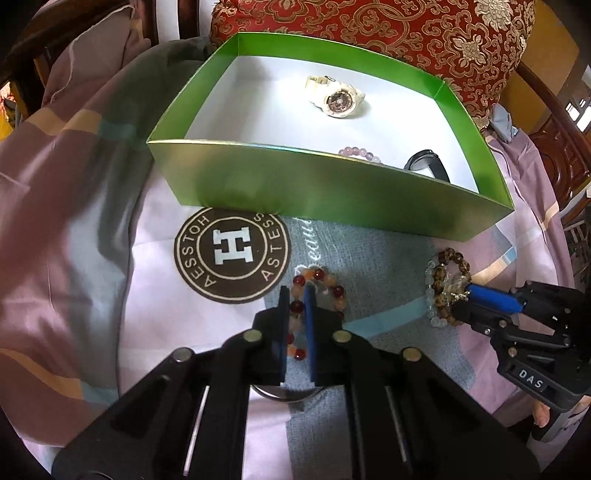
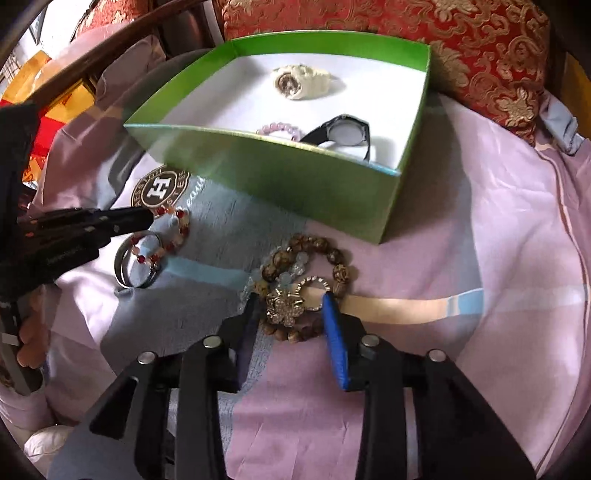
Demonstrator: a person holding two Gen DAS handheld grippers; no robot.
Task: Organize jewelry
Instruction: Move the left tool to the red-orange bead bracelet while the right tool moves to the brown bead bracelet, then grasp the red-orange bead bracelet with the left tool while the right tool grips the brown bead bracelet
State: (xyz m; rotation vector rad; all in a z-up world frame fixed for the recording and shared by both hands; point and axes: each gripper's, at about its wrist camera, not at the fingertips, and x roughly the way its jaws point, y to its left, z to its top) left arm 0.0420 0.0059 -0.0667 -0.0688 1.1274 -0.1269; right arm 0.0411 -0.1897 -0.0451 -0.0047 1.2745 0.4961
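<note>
The left gripper is closed on the red and orange beaded bracelet, its blue-padded fingers pinching one side of the loop against the bedsheet. A plain silver metal bangle lies under that bracelet's near end.

The right gripper stands partly open, its jaws just widened, straddling a cluster of jewelry without pressing it: a gold rhinestone flower brooch sits between the fingers, on top of a brown wooden bead bracelet and a pale clear bead bracelet.

Beyond both, the green cardboard box with a white floor rests on the pink, grey and blue patterned bedsheet. Inside lie a cream plastic wristwatch, a lilac bead bracelet and a black wristwatch. A red and gold brocade cushion sits behind the box.
</note>
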